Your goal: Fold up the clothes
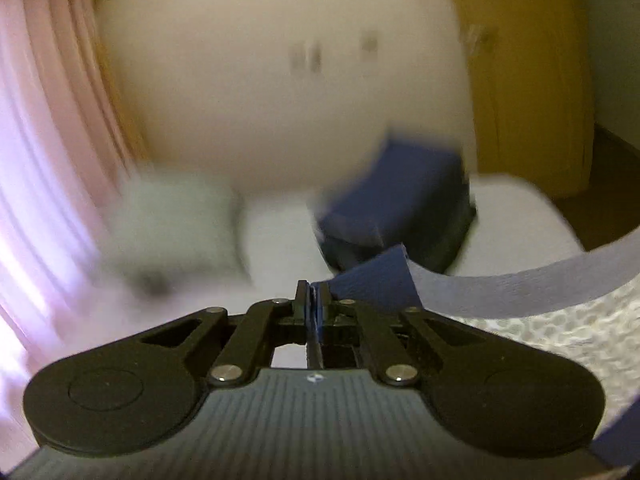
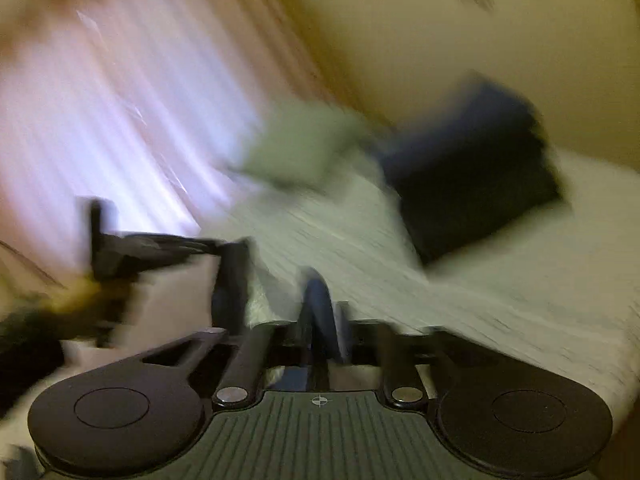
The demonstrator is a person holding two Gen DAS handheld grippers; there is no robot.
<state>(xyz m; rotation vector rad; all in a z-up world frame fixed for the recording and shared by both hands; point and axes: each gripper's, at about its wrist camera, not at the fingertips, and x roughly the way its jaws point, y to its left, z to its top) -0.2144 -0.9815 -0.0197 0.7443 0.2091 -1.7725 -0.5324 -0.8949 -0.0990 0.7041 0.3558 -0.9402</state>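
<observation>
In the left wrist view my left gripper [image 1: 311, 292] is shut on the edge of a blue garment [image 1: 376, 280], whose light blue band [image 1: 520, 284] sweeps off to the right above a white bed [image 1: 280, 236]. In the right wrist view, which is badly blurred, my right gripper [image 2: 320, 300] is shut on a fold of the same blue garment [image 2: 320, 292]. The other gripper [image 2: 160, 252] shows dark at the left. A stack of folded dark blue clothes [image 1: 396, 208] lies further back on the bed; it also shows in the right wrist view [image 2: 476, 176].
A pale green folded item or pillow [image 1: 176, 228] lies at the bed's back left, also in the right wrist view [image 2: 304, 148]. Pink curtains [image 1: 48, 160] hang on the left. A cream wall with sockets [image 1: 304, 56] and a wooden wardrobe [image 1: 528, 92] stand behind.
</observation>
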